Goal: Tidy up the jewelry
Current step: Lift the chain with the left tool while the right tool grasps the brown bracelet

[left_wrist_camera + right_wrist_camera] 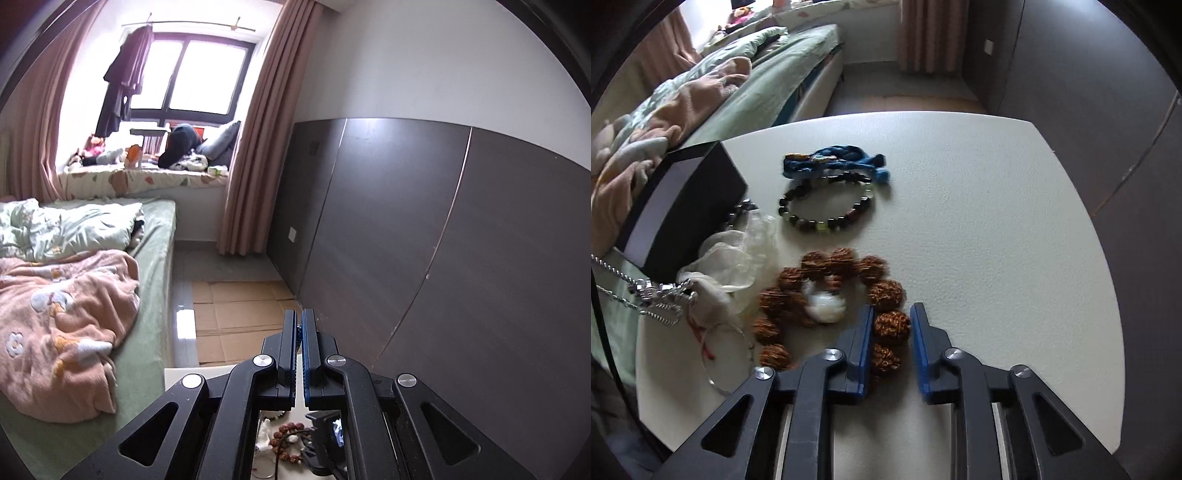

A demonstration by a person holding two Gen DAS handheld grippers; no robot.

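Observation:
My right gripper (pixel 892 308) points steeply down at the white table (pixel 997 221). Its blue pads press on one bead of the brown walnut-bead bracelet (pixel 812 266), which has a white tassel (pixel 823 304) in its middle. At the far left a silver necklace (pixel 661 295) hangs in the air, its chain strands running up out of the view. My left gripper (pixel 299 314) is shut, raised well above the table, facing the room. Tiny bright specks show between its pads; the rest of the chain is hidden below it. The brown beads (pixel 286 439) show under it.
A dark bead bracelet (pixel 827 206) and a blue cord piece (pixel 834 160) lie farther back on the table. A black box (pixel 683 206), a sheer pouch (pixel 738 254) and a clear bangle (pixel 727 354) sit at the left. A bed (pixel 74 295) stands beside the table.

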